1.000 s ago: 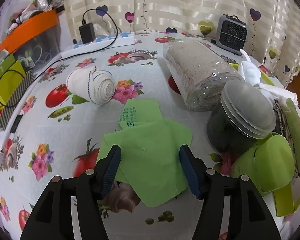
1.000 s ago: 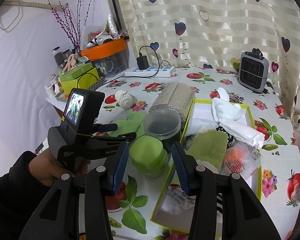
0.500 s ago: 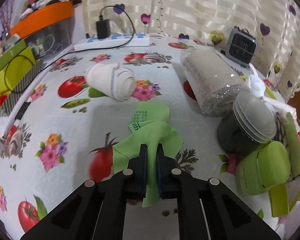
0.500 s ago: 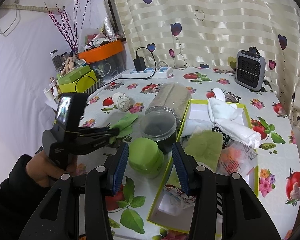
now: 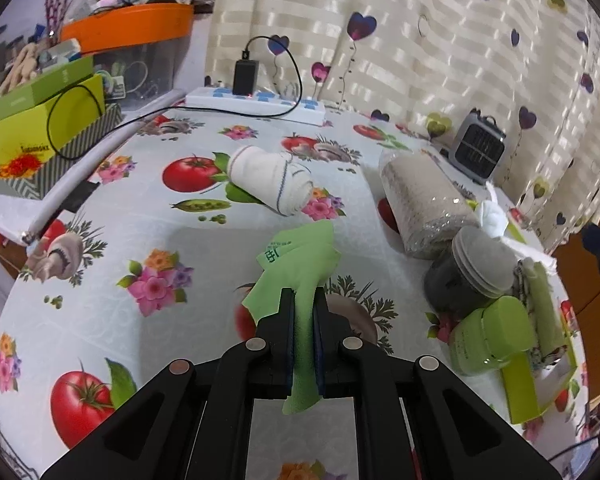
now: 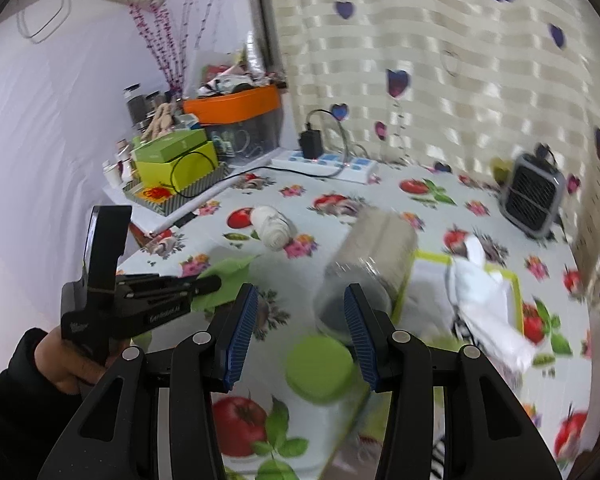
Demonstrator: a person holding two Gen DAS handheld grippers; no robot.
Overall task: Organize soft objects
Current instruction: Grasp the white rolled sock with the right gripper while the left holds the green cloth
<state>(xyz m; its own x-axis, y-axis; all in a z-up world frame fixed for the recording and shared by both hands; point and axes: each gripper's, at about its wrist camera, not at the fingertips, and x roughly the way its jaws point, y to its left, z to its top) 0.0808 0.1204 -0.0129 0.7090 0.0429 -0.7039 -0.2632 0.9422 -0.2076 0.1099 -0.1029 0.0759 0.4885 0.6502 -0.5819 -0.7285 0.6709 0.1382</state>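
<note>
My left gripper [image 5: 303,304] is shut on a light green sock [image 5: 300,256] and holds it lifted off the fruit-print tablecloth; the sock hangs from the jaws. It shows from the side in the right wrist view [image 6: 210,285], with the green sock [image 6: 230,276] in it. A rolled white sock [image 5: 270,178] lies further back on the table, also in the right wrist view [image 6: 272,230]. My right gripper [image 6: 300,334] is open and empty above a green-lidded jar [image 6: 320,368]. A green-rimmed box [image 6: 512,280] at right holds white cloths [image 6: 480,300].
A clear-wrapped beige roll [image 5: 424,204], a dark jar [image 5: 468,272] and a green jar [image 5: 492,334] stand along the box's left side. A small grey heater [image 5: 478,148] and a power strip [image 5: 256,104] are at the back. Green boxes [image 5: 44,116] stand far left.
My left gripper closed on the green sock and lifted it off the table. My right gripper swung left and stayed open.
</note>
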